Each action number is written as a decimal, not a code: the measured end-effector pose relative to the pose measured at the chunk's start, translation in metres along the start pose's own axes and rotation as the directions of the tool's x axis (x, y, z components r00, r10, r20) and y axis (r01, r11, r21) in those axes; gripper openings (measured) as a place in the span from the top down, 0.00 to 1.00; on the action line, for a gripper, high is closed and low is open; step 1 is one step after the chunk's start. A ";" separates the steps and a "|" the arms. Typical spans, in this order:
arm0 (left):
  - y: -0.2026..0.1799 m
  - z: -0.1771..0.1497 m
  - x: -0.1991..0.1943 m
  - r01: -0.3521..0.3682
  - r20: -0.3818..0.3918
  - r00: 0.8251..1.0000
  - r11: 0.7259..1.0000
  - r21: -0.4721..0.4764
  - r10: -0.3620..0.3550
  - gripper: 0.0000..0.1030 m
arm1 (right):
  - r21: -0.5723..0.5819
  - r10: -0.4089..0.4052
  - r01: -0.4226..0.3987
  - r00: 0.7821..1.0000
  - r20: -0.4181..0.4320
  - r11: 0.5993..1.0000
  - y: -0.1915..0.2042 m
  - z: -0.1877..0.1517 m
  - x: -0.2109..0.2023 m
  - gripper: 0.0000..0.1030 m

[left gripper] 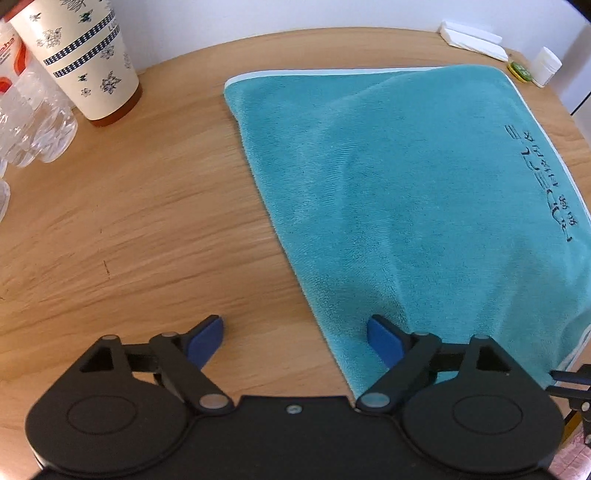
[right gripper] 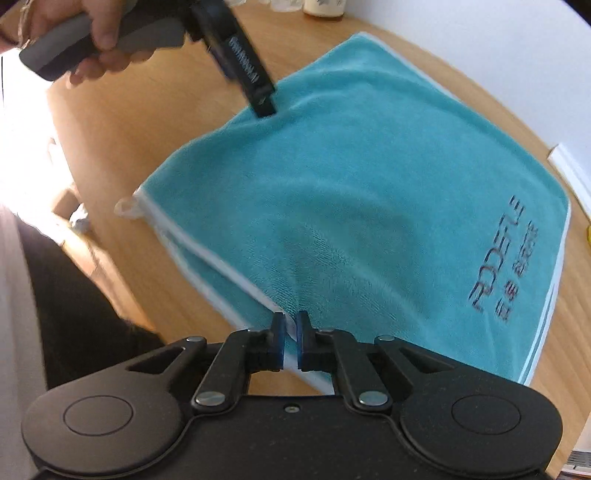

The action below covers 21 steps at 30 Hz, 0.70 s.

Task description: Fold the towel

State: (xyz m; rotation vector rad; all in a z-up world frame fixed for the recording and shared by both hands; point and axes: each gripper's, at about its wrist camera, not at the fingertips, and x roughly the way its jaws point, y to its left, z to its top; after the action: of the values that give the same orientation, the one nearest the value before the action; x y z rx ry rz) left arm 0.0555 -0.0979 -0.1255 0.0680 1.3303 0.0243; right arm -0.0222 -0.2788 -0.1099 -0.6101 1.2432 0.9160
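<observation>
A teal towel (left gripper: 399, 177) with a white hem and dark embroidered lettering lies folded in two layers on the round wooden table (left gripper: 129, 221). My left gripper (left gripper: 295, 338) is open, straddling the towel's near left edge: one blue pad rests on the cloth, the other on bare wood. In the right wrist view the towel (right gripper: 362, 184) fills the centre, and my right gripper (right gripper: 290, 334) is shut on its white-hemmed near edge. The left gripper (right gripper: 264, 105) shows there from the side, held by a hand (right gripper: 99, 33), its tip touching the towel's far edge.
A tall floral paper cup (left gripper: 85, 55) and clear plastic bottles (left gripper: 37, 125) stand at the table's back left. White folded paper (left gripper: 472, 38), a small white jar (left gripper: 548, 66) and a green item (left gripper: 519, 72) sit at the back right. The table edge (right gripper: 92, 254) runs close on the left.
</observation>
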 end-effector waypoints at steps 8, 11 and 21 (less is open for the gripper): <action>-0.001 -0.001 -0.004 -0.040 -0.001 0.999 0.999 0.001 0.040 0.10 | -0.033 -0.023 0.022 0.999 -0.039 0.999 0.006 -0.016 -0.001 0.99; -0.002 0.000 -0.011 -0.071 -0.012 0.997 0.997 -0.007 0.071 0.17 | 0.039 -0.070 0.068 0.997 0.044 0.997 -0.003 -0.024 -0.028 0.87; 0.008 -0.015 -0.020 -0.044 -0.040 0.998 0.990 -0.137 0.039 0.17 | 0.662 -0.211 0.132 0.977 0.040 0.737 -0.116 -0.107 -0.052 0.65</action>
State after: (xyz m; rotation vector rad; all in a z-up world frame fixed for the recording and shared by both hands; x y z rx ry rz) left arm 0.0362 -0.0902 -0.1091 -0.0217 1.3610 0.1532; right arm 0.0169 -0.4394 -0.0948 -0.0946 1.2785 0.2973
